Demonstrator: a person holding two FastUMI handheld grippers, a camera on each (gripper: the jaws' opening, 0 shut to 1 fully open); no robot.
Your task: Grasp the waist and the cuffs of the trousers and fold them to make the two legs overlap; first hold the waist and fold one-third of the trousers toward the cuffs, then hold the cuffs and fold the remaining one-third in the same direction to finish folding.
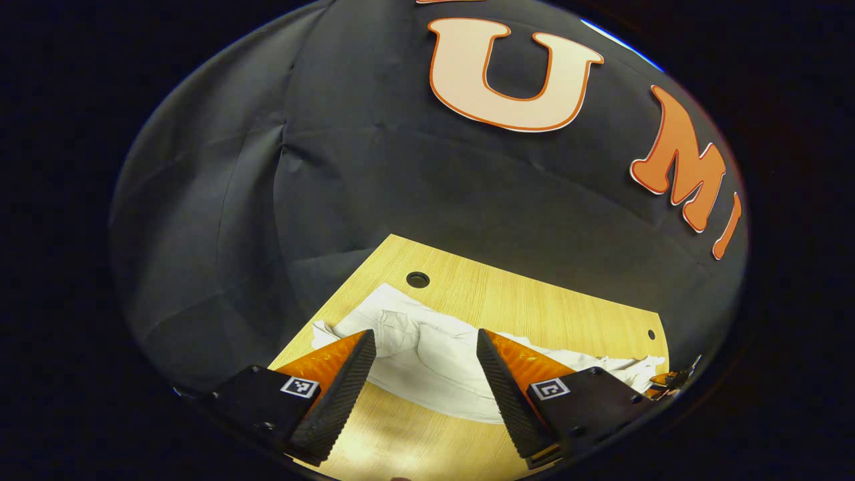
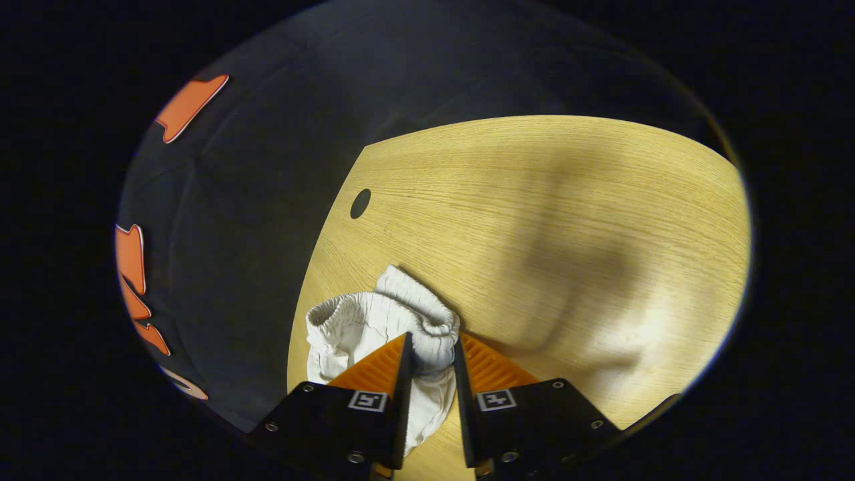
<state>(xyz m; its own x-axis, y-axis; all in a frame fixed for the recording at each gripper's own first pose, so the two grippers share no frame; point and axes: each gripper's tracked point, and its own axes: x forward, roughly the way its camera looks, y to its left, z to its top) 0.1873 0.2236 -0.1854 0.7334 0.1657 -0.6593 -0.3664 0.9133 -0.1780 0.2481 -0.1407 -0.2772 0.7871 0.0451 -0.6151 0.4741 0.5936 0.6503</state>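
Counting first: 1 pair of white trousers (image 1: 434,361), 2 grippers, 1 wooden table (image 1: 534,300), and 2 round holes in the tabletop seen from the left gripper view, a big one (image 1: 417,280) near the back edge and a tiny one (image 1: 651,334) off to the right. The right gripper view also has 1 dark hole (image 2: 360,203) near the table's edge.

Trousers are lying rumpled on the table, closer to the wall side, spread across the width w/ a bunched end trailing off to the right in the left gripper view. The left gripper (image 1: 426,354) is spread wide, holding nothing, hanging over the cloth w/ fabric showing in the gap between its fingers. Can't tell if the tips touch the fabric.

The right gripper (image 2: 431,354) is clenched on the elastic waistband (image 2: 414,307); both fingers squeeze a gathered lump of the ruched band, and the rest of the waist puffs out up and to the left of the fingers, some cloth hanging below btw the finger bases.

At the far right edge of the left gripper view there's a bit of another gripper (image 1: 674,379) right by the bunched trouser end, too small to say more.

Surface is light wood grain, w/ soft shadows across it in the right gripper view. Black wrinkled cloth wall (image 1: 267,200) behind the table.
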